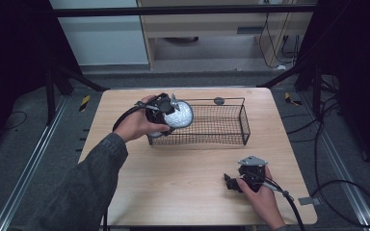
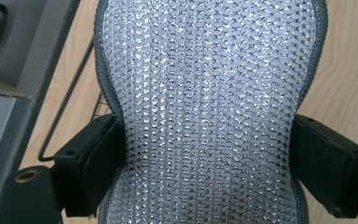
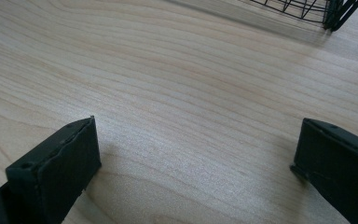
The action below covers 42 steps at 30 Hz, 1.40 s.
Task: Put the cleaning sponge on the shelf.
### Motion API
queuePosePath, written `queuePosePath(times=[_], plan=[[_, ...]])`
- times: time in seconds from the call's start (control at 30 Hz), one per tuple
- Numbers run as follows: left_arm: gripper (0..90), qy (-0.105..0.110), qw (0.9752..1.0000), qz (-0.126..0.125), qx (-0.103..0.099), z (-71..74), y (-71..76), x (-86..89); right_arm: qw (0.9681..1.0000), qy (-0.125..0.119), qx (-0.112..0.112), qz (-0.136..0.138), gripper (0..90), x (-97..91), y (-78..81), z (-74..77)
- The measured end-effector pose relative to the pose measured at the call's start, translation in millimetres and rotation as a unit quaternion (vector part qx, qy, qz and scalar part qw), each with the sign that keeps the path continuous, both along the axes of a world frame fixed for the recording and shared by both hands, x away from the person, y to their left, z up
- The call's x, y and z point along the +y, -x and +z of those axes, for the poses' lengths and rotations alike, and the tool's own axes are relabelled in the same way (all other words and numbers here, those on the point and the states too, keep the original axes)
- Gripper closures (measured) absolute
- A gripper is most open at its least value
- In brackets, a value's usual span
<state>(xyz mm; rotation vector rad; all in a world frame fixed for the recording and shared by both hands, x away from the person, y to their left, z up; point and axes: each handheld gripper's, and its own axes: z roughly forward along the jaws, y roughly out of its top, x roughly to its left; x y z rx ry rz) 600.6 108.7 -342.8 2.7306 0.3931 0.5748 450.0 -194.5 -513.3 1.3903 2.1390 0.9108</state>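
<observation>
Left gripper [image 1: 166, 114] pinching silver pad [image 1: 179, 114] over basket's [image 1: 221, 122] nine o'clock end, jaws pressed into pad's waist, right gripper [image 1: 231, 183] at table's [image 1: 183, 183] five o'clock, jaws spread, empty

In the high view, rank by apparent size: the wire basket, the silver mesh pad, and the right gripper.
1. Wire basket, clearly largest.
2. Silver mesh pad, held by the left gripper at the basket's left end.
3. Right gripper; close to the pad, and nearer the camera, so this order is unsure.

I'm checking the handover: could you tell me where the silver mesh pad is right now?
In the high view, the silver mesh pad is clamped in the left gripper, held over the left end of the black wire basket.
</observation>
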Motion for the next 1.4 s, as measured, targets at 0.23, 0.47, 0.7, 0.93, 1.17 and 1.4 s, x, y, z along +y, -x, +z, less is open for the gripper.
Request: queuePosePath(times=[0.23, 0.47, 0.7, 0.93, 1.17, 1.4], plan=[[13.1, -0.004, 1.0, 0.003, -0.008, 3.1, -6.6, -4.1, 1.0, 0.002, 0.0, 0.001, 0.4, -0.5, 1.6, -0.1], [13.0, -0.005, 0.9997, 0.002, -0.025, 7.8, -9.9, -11.0, 1.0, 0.001, -0.001, 0.0, 0.4, -2.4, 5.2, 0.0], [13.0, -0.007, 0.9993, -0.011, -0.035, 5.4, -18.9, -15.0, 1.0, 0.001, -0.002, 0.002, 0.4, -3.8, 6.1, -0.2], [13.0, -0.008, 0.9987, -0.02, -0.046, 7.1, -28.9, -19.9, 0.9999, 0.006, -0.002, 0.008, 0.4, -5.9, 6.7, -0.2], [12.9, -0.019, 0.9983, -0.026, -0.049, 1.5, -32.1, -23.8, 1.0, 0.001, -0.002, 0.003, 0.4, -6.7, 8.7, -0.3], [12.9, -0.02, 0.9979, -0.033, -0.052, -4.3, -33.9, -28.5, 1.0, 0.001, -0.002, 0.002, 0.4, -7.3, 9.2, -0.3]])
